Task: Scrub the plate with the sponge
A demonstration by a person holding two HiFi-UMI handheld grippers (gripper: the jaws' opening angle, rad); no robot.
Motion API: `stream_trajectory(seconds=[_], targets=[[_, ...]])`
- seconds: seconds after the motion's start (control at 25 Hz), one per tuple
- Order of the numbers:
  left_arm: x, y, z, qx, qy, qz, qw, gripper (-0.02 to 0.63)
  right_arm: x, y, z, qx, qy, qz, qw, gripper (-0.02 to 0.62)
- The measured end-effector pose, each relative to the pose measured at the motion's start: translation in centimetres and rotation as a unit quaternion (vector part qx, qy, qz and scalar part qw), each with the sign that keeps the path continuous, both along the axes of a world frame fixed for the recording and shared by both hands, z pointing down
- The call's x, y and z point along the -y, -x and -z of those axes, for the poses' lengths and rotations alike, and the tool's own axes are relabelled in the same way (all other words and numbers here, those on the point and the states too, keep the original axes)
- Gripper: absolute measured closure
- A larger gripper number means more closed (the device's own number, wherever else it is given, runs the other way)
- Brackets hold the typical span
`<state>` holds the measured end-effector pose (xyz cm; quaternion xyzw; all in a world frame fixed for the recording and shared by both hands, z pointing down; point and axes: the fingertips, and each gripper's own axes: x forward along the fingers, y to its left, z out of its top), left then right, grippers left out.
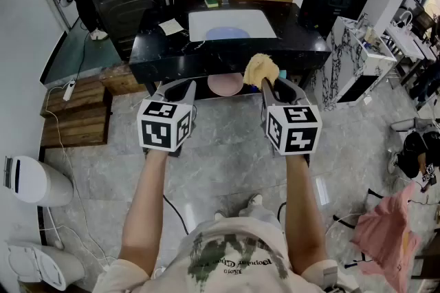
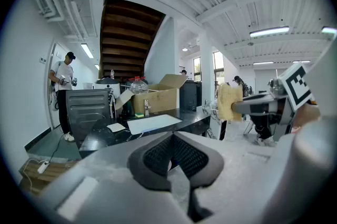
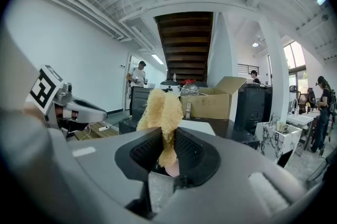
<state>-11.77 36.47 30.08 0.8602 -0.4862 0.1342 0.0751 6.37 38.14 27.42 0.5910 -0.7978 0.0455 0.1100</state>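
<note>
Head view: my left tongs [image 1: 187, 89] close on the left rim of the pink plate [image 1: 225, 84], held in the air short of the black surface [image 1: 172, 58] at 12 o'clock. My right tongs [image 1: 269, 84] clamp the yellow sponge [image 1: 261, 69], just beside the plate at its 2 o'clock.

Left gripper view: the jaws are almost together on a pale sliver of plate [image 2: 169, 165], and the sponge [image 2: 229, 102] sits at 2 o'clock.

Right gripper view: the jaws squeeze the sponge [image 3: 160, 112], with the plate [image 3: 173, 171] showing at its 6 o'clock.
</note>
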Motion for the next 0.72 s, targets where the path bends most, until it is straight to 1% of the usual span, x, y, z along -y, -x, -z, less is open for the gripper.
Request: stream_trajectory(seconds=[0.44, 0.56, 0.72], targets=[[2.0, -0.3, -1.0, -0.001, 0.008, 0.005, 1.0, 0.607, 2.0, -0.6, -1.4, 0.002, 0.011, 0.002, 1.0, 0.532], [3.1, -0.9, -1.3, -0.002, 0.011, 0.004, 0.9999, 0.607, 3.3, -1.1, -1.9, 0.005, 0.015, 0.006, 1.0, 0.532], [5.6, -1.8, -1.6, 0.011, 0.006, 0.008, 0.9999, 0.607, 5.9, -1.8, -2.7, 0.007, 0.019, 0.013, 1.0, 0.532]])
